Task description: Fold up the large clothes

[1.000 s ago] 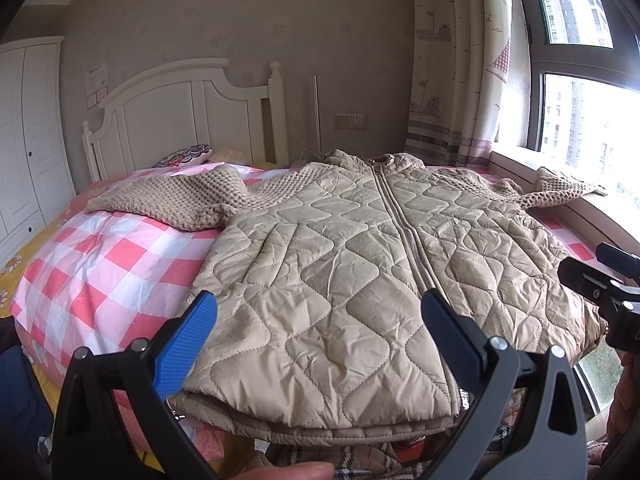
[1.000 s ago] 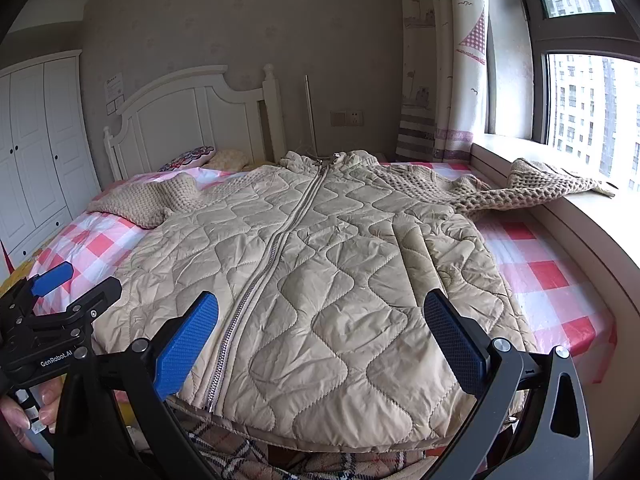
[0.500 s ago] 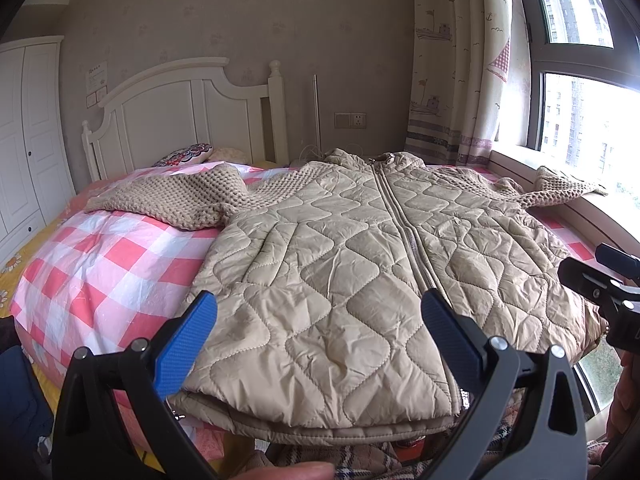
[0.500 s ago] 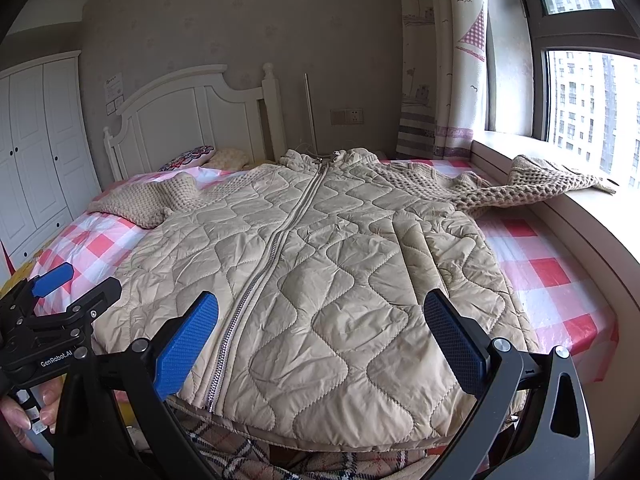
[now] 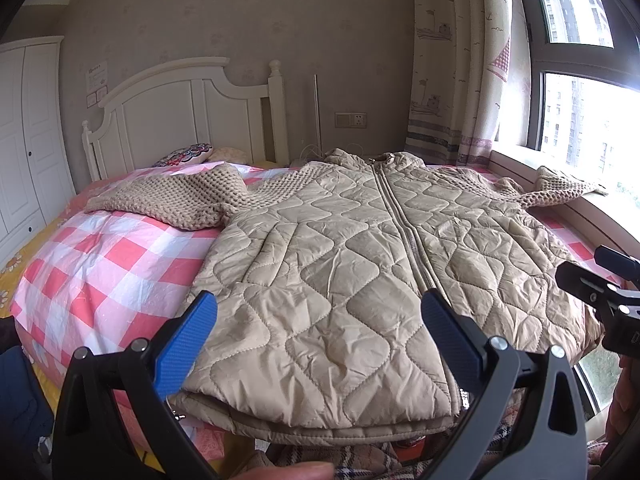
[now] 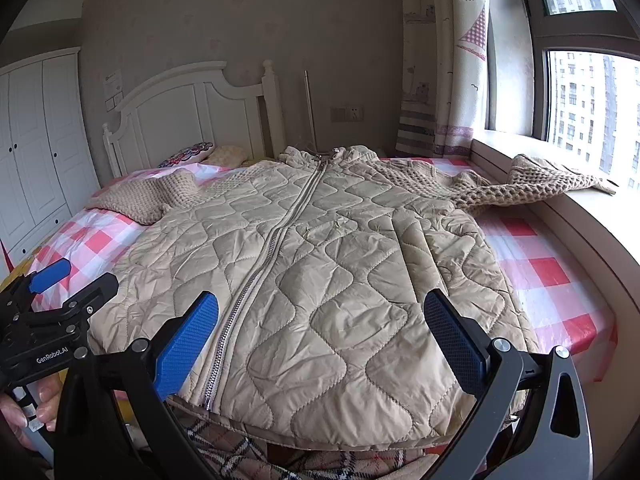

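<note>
- Left hand-held gripper: jaws spread wide, nothing between the blue pads; it hovers over the near hem of the jacket, not touching it.
- Right hand-held gripper: also wide apart and empty, poised above the same hem, to the right of the zipper.
- Beige quilted jacket lies flat, front up and zipped, straight ahead of both grippers on the bed with its pink-and-white checked cover.
- Knit sleeves spread out: one to the far left of the left gripper, the other far right, draped onto the windowsill.
- Each gripper shows at the edge of the other's view.
- White headboard stands beyond the collar.
</note>
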`<state>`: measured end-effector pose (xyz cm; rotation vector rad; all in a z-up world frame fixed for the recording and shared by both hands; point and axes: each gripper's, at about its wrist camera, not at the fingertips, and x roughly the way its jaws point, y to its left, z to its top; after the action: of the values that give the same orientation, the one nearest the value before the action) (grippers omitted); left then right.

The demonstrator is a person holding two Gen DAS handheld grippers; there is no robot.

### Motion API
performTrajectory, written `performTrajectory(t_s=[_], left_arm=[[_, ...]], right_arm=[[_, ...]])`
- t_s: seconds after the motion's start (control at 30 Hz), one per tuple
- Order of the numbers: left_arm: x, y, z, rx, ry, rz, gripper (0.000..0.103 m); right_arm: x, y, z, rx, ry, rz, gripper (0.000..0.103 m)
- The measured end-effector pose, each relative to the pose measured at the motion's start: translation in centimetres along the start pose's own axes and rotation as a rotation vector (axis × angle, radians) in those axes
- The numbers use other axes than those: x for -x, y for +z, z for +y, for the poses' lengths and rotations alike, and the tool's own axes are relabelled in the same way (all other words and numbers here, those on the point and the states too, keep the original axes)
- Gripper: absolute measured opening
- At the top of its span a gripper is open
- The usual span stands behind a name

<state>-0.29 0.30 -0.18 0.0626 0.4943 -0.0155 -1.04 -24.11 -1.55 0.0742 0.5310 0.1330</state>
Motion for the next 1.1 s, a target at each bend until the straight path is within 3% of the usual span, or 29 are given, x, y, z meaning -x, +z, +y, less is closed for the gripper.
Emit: performTrajectory(t_s=[0.8, 0.97, 1.1], left_arm=[[-1.9, 0.1, -0.2, -0.010, 0.008, 0.052, 0.101], [-6.3, 3.3, -0.7, -0.107, 0.027, 0.100, 0.101], [-13.6, 6.5, -0.8, -0.131, 0.011, 0.195, 0.101]], right_arm=[[-0.8, 0.1, -1.1, -0.018, -0.023, 0.032, 0.099], [-1.4, 1.6, -3.5, -0.022, -0.093, 0.005, 0.099], [-3.9, 4.2, -9.0, -0.152, -0.159, 0.018, 0.099]])
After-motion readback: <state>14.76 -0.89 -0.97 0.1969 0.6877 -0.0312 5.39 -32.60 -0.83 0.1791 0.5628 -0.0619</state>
